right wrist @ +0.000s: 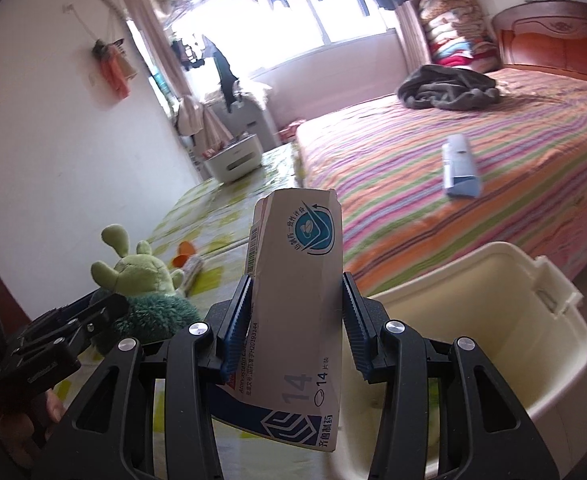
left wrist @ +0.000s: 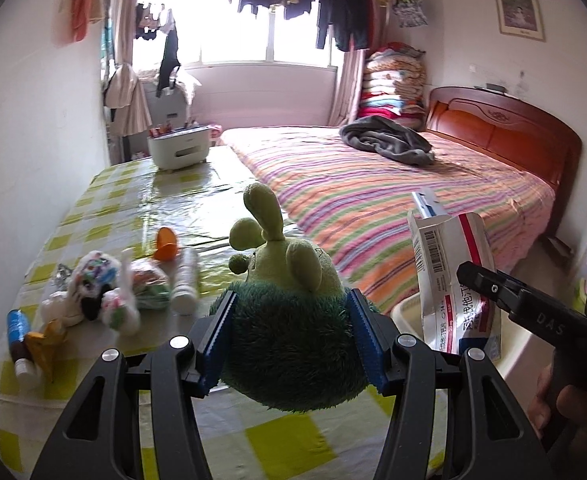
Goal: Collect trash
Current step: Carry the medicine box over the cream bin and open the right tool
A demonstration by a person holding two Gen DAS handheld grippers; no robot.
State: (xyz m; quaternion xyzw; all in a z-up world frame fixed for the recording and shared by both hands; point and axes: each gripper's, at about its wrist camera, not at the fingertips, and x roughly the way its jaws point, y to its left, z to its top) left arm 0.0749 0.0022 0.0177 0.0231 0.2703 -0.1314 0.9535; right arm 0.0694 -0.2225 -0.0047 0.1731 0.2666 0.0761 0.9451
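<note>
Between the blue pads of the right gripper (right wrist: 296, 322) stands a flattened medicine box (right wrist: 295, 300), pinched at about half span with its printed face up and its top end reaching well past the fingertips. Just to the right of that claw and below it sits the cream bin (right wrist: 493, 320), open-mouthed and seemingly empty, so the box looks close to its drop. The left gripper (left wrist: 291, 336) is likewise closed partway, on a green plush toy (left wrist: 289, 308) whose fuzzy body bulges out between the pads (hardly trash, one would think). The chief risk, as I judge it, is a release made short of the bin's near rim: the long, light carton could tip off the edge and land on the checked tablecloth (left wrist: 105, 216) or the floor. The two claws also ride close together, so a swing could knock box against toy. Ahead and left of the left claw lie crumpled wrappers (left wrist: 101, 288), a white tube (left wrist: 185, 280) and an orange cap (left wrist: 166, 244), none blocking the bin. Right of both stretches the striped bed (right wrist: 473, 128), a blue-and-white carton (right wrist: 459, 168) lying on it.
</note>
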